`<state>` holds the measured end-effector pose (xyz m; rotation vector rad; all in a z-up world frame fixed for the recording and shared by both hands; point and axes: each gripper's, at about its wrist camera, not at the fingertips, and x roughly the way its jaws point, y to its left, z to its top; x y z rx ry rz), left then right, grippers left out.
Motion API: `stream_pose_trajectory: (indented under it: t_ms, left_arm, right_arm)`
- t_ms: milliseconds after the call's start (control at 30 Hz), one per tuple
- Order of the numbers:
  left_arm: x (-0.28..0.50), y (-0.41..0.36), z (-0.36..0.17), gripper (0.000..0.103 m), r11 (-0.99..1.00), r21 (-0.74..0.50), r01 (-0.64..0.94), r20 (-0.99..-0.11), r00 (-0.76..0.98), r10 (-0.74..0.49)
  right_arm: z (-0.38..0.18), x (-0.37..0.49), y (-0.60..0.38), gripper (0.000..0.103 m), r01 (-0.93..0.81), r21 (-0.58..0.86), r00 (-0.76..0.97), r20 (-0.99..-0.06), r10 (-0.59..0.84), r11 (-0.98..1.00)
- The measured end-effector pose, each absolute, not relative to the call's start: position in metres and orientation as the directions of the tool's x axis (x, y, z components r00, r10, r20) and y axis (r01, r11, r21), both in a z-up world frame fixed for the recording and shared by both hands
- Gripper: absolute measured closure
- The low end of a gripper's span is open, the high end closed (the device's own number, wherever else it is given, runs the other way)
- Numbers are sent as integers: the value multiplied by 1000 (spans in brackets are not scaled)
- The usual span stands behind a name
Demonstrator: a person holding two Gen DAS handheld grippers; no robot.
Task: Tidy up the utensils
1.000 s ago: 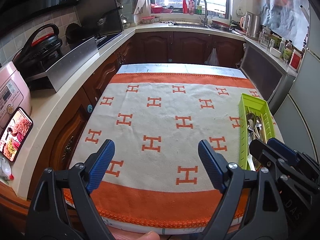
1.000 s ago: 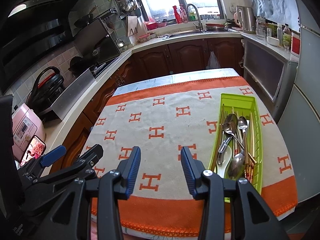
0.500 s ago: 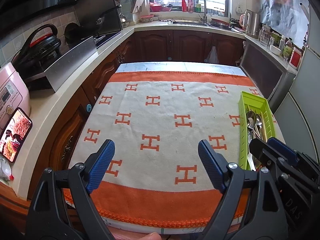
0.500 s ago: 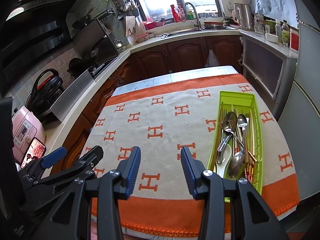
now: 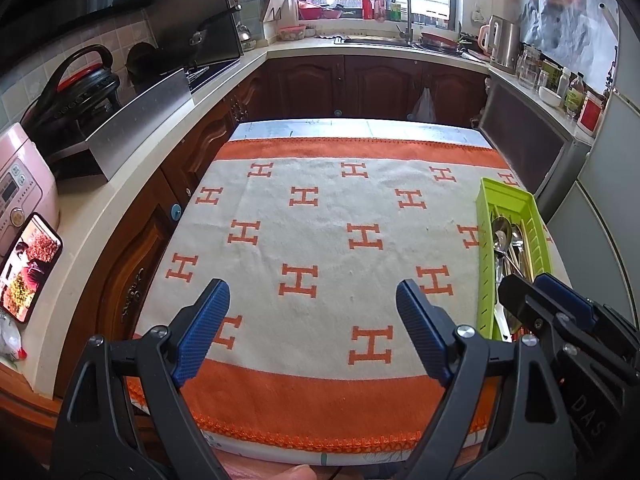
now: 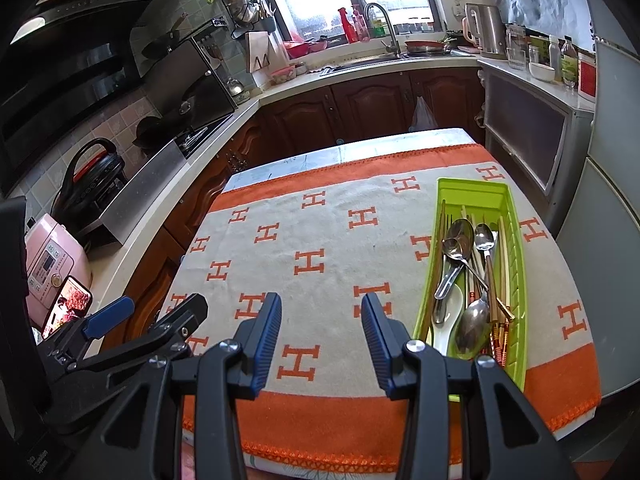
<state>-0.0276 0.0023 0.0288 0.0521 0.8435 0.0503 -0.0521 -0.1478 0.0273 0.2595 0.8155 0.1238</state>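
A lime green utensil tray (image 6: 516, 280) lies on the right side of the table, on an orange and cream cloth (image 6: 320, 248). It holds metal spoons (image 6: 458, 248), a white spoon (image 6: 450, 320) and chopsticks (image 6: 502, 248) in a loose heap. The tray also shows in the left wrist view (image 5: 486, 240). My left gripper (image 5: 312, 312) is open and empty above the cloth's near edge. My right gripper (image 6: 320, 328) is open and empty, just left of the tray's near end.
Kitchen counters run along the left and back. A pink rice cooker (image 6: 52, 264) and a phone (image 5: 28, 268) stand on the left counter. A sink (image 5: 400, 36) is at the back. A grey cabinet (image 6: 532, 128) and fridge stand right of the table.
Both grippers have drifted slightly back and up, so the view shifts a little. The tray and utensils have not moved. Both grippers stay open.
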Motion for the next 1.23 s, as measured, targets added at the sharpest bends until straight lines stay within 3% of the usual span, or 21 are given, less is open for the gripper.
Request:
stream_pose_trajectory:
  t_ms: [1233]
  left_arm:
    - [-25,8,21,19,999,45,-18,-764,644,46]
  right_arm:
    - [22,-55,-147,61,-2,282,674,-708,210,959]
